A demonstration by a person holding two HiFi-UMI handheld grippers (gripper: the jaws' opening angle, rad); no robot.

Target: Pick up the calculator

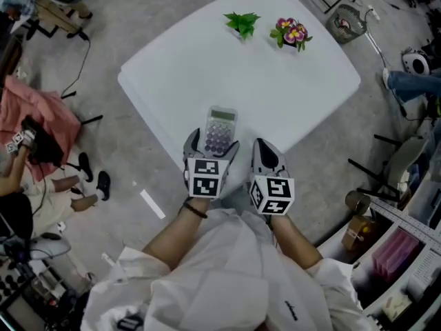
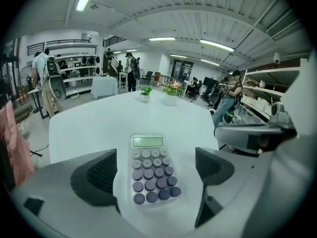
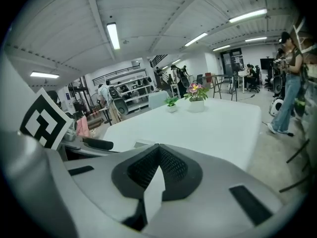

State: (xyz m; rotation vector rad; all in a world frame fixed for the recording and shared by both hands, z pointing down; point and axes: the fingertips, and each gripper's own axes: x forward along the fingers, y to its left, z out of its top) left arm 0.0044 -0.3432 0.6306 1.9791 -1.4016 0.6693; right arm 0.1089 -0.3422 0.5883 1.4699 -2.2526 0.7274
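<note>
surface point(image 1: 296, 81): white top, smooth and matt.
calculator point(image 1: 221, 131): pale plastic case, matt; round grey-violet keys of smooth plastic with a dull sheen; display window slightly glossy.
left gripper point(image 2: 156, 158): light grey moulded plastic shell, smooth and matt.
fingers point(image 2: 99, 175): black pads, finely ribbed, with a rubbery look.
right gripper point(image 3: 158, 153): light grey plastic shell, smooth; black pads with a fine raised texture.
marker cube point(image 1: 207, 176): flat matt faces, printed black on white.
floor point(image 1: 138, 19): grey, concrete-like, dull and mottled.
shirt point(image 1: 227, 281): white cloth, creased, matt.
</note>
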